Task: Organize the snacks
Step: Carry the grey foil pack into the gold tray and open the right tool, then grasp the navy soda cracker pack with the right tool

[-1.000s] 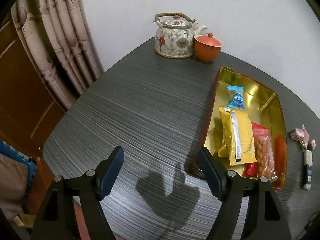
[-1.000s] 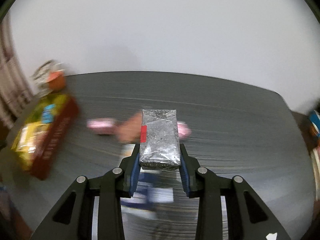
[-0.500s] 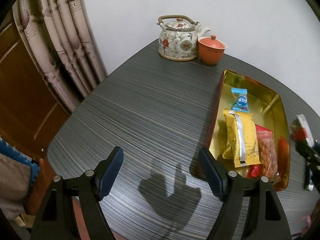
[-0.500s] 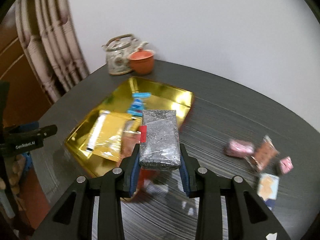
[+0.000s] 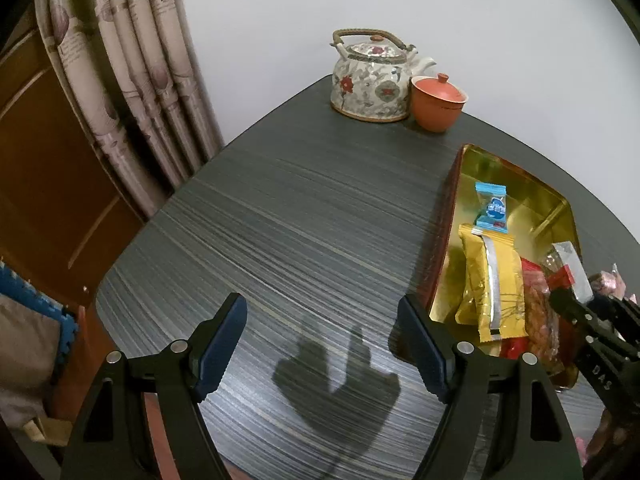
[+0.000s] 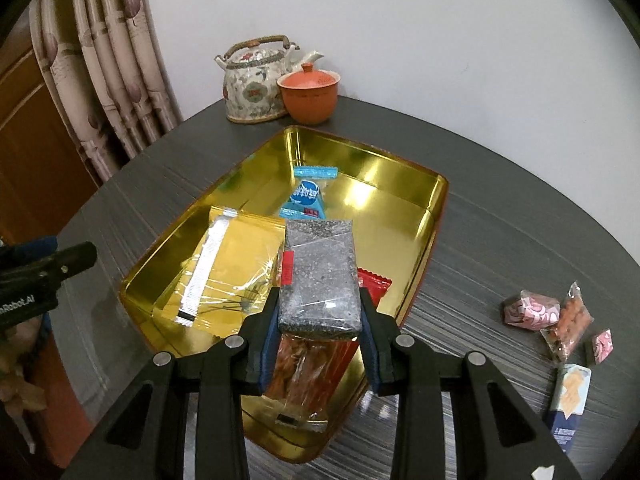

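1. Speckled grey, a flat block in clear crinkly film: the sesame bar [image 6: 318, 276] is pinched at its near end by the right gripper [image 6: 320, 322], above the tray.
2. Mirror-bright gold metal, the shallow rectangular tray [image 6: 400, 184] sits on the table [image 6: 500, 216], a dark streaked woodgrain top.
3. Inside it: a glossy yellow pouch [image 6: 228, 268] with a silver seam, a small blue candy [image 6: 306, 196], and a red-and-clear snack bag [image 6: 304, 368].
4. The left gripper [image 5: 320, 344] hangs spread wide over bare tabletop, nothing between its blue pads.
5. At the back, a floral ceramic teapot [image 6: 254, 84] touches a matte orange lidded cup [image 6: 308, 94].
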The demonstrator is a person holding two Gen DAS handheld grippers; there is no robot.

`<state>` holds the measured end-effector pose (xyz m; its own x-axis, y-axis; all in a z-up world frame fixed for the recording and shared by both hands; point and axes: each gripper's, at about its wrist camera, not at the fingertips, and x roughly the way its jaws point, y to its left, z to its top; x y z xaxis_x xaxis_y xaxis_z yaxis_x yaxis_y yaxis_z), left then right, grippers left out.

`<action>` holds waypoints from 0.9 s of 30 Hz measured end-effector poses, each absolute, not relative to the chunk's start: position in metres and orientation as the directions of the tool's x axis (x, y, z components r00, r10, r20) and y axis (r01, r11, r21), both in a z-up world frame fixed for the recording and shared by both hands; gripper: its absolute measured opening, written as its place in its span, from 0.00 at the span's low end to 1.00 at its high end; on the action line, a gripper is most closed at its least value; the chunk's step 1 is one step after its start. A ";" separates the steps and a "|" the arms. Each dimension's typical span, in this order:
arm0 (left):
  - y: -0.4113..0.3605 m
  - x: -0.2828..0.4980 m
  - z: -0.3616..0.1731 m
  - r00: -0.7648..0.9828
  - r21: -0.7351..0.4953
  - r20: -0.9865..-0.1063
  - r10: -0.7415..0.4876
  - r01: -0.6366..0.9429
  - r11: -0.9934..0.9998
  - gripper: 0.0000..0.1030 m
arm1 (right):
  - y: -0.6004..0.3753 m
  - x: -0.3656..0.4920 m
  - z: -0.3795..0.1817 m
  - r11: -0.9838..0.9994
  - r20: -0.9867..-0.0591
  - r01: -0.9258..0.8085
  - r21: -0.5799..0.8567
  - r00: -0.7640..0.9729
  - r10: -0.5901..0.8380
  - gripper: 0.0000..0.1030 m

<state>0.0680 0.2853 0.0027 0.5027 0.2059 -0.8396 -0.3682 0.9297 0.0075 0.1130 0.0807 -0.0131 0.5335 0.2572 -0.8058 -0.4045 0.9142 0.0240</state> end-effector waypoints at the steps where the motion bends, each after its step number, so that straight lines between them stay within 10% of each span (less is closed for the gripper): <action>1: 0.285 0.068 0.003 0.503 0.009 -0.839 0.206 -0.367 0.930 0.76 | 0.082 0.113 -0.015 0.913 -0.808 -0.407 0.025 0.530 0.258 0.31; 16: 0.285 0.069 -0.004 0.485 -0.012 -0.857 0.174 -0.356 0.934 0.76 | 0.044 0.080 0.013 0.919 -0.742 -0.388 0.067 0.597 0.306 0.44; 27: 0.279 0.069 -0.004 0.487 0.000 -0.855 0.181 -0.349 0.937 0.76 | -0.084 0.057 0.003 0.989 -0.774 -0.138 -0.059 0.632 0.042 0.51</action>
